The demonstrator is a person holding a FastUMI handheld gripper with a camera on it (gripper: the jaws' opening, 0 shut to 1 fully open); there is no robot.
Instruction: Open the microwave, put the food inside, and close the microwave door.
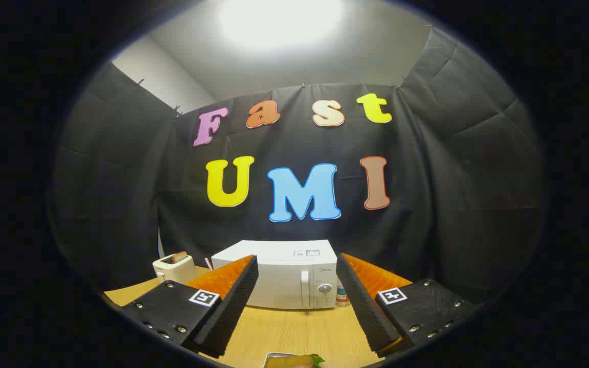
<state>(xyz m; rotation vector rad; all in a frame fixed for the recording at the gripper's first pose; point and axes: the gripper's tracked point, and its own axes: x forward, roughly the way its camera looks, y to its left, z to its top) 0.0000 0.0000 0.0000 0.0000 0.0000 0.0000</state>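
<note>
Pale wood with a fine straight grain makes up the bench [294, 332], smooth and matte, and we read the scene across it from left to right. Farthest left stands a small cream toaster [174, 266], boxy with rounded corners, and something brownish sticks up out of its slot. Just beside it to the right we see a thin pinkish stick, too small for us to identify. Next comes the microwave [281, 278], a white rectangular box with a glossy shell, its door shut, an upright bar handle [304, 289] on the front, and a round silvery knob [325, 288] just right of the handle. Tucked against the microwave's right side is a small bottle [342, 297] with a reddish band; we cannot tell more about it.

Our claw [297, 345] is spread wide and has hold of nothing. Its two fingers are long wedges faced with ribbed, foam-like pads, each mounted on a flat plate studded with screws and carrying a square printed marker. They touch nothing we can see; the microwave sits beyond them, framed in the gap. Low between the fingertips, close to us, lies the food [294, 362]: a tan, bready piece with a green leaf at its right, resting on a pale dish [273, 356] of which we see just a rim.
</note>
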